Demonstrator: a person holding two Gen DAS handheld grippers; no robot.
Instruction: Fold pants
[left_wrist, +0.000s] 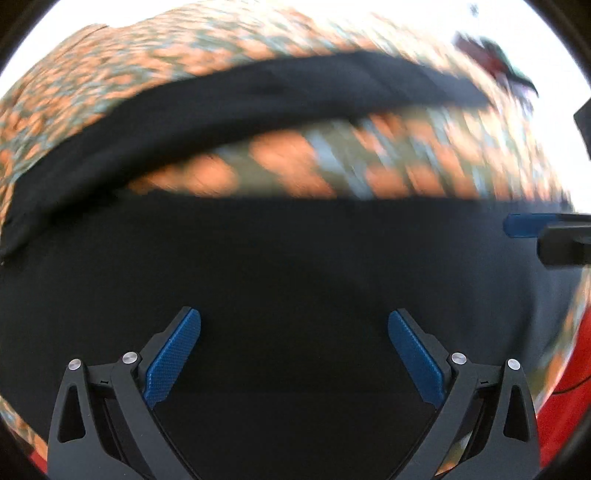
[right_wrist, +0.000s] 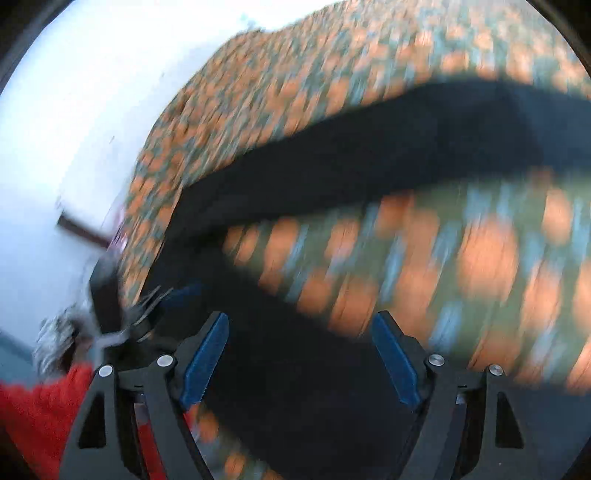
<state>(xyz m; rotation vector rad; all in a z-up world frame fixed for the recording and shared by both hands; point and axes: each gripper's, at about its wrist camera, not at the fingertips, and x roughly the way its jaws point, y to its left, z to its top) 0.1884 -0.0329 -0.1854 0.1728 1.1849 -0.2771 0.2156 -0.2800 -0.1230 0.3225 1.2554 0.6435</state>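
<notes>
Here, smooth black pants (left_wrist: 295, 258), patterned cloth (left_wrist: 110, 74)

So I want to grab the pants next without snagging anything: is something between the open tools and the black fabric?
Nothing visible. The left tool and right tool are both open directly over the black pants, which lie on the orange patterned cover. The views are blurred.

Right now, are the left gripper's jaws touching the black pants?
Cannot tell. In the left wrist view the left gripper has its jaws spread wide over the black pants, but blur and the dark cloth hide any contact or gap.
</notes>
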